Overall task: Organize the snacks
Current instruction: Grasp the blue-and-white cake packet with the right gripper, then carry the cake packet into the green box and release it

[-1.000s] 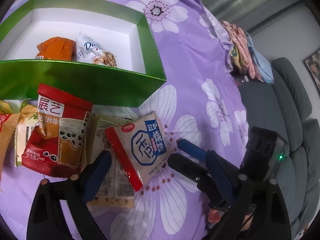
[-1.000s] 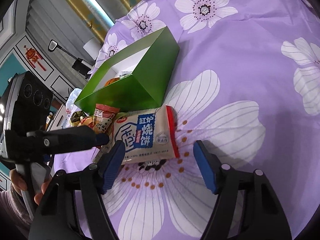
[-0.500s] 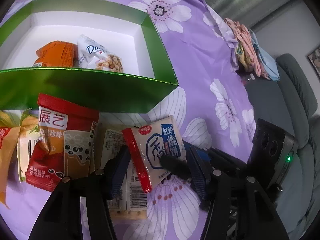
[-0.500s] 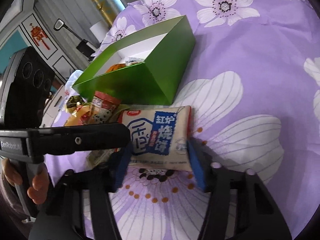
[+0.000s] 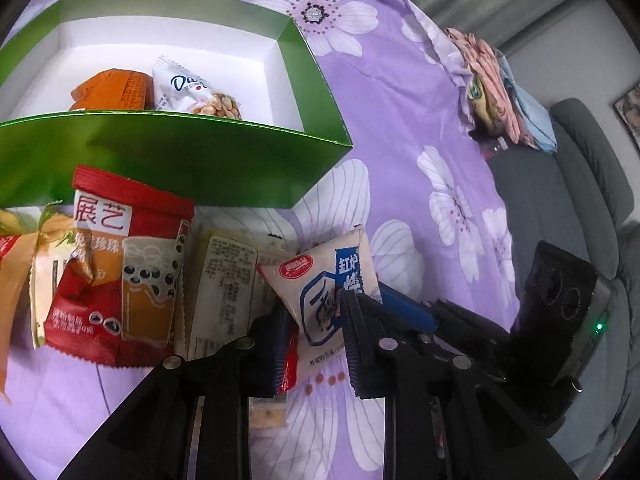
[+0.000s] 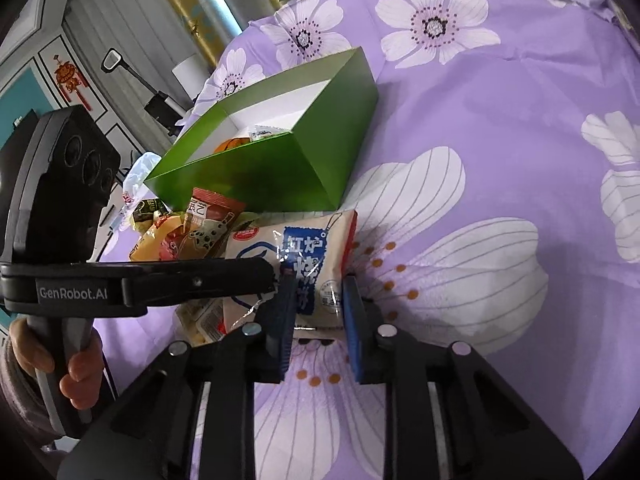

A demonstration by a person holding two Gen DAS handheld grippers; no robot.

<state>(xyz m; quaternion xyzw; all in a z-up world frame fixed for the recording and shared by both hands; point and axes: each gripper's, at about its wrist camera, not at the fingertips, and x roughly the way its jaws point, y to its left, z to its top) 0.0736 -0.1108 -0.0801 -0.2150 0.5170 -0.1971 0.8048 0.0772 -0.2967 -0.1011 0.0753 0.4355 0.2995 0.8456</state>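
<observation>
A beige biscuit packet (image 5: 324, 284) with blue print and a red end lies on the purple flowered cloth in front of the green box (image 5: 192, 160). Both grippers are closed on it. My left gripper (image 5: 314, 334) pinches its near end. My right gripper (image 6: 318, 312) pinches the packet (image 6: 304, 256) at its lower edge. The green box (image 6: 320, 160) holds an orange packet (image 5: 112, 90) and a white peanut packet (image 5: 192, 92). A red bubble-tea packet (image 5: 120, 276) and a pale packet (image 5: 224, 288) lie left of the biscuit packet.
Yellow and orange packets (image 5: 24, 264) lie at the far left. More snacks (image 6: 160, 232) are heaped beside the box in the right wrist view. Folded clothes (image 5: 492, 84) lie at the cloth's far edge. A grey sofa (image 5: 580, 184) stands to the right.
Both grippers moved in onto the biscuit packet and shut on it from opposite sides. The packet now tilts up off the cloth.
</observation>
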